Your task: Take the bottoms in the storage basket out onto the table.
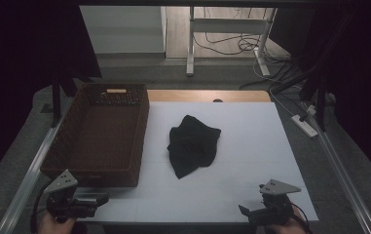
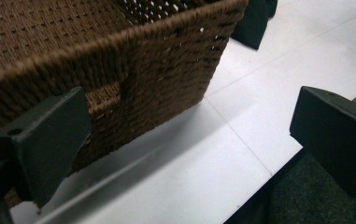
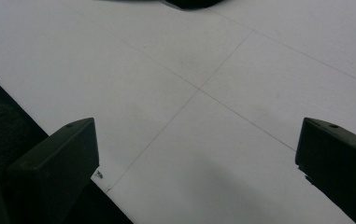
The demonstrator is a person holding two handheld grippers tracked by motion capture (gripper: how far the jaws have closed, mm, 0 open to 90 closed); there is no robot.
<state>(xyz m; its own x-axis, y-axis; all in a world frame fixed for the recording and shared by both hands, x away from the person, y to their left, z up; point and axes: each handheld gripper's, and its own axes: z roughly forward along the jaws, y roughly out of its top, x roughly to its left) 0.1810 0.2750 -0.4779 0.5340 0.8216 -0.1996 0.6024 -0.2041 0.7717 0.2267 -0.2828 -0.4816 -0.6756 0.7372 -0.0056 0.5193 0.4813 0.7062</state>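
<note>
A crumpled black cloth (image 1: 193,144) lies in the middle of the white table (image 1: 256,146). To its left stands a brown wicker basket (image 1: 95,173), with nothing inside as far as I can see. My left gripper (image 1: 101,200) sits at the table's front left corner, open, just in front of the basket's near wall (image 2: 157,70); its jaws (image 2: 189,126) stand wide apart and hold nothing. A corner of the cloth (image 2: 255,18) shows beyond the basket. At the front right edge my right gripper (image 1: 244,210) is open over bare table (image 3: 194,149), with the cloth's edge (image 3: 189,3) far ahead.
Metal rails (image 1: 27,180) run along both sides of the table. A power strip (image 1: 306,125) and cables lie on the floor at the right. A white desk frame (image 1: 191,44) stands behind the table, and dark curtains hang at both sides.
</note>
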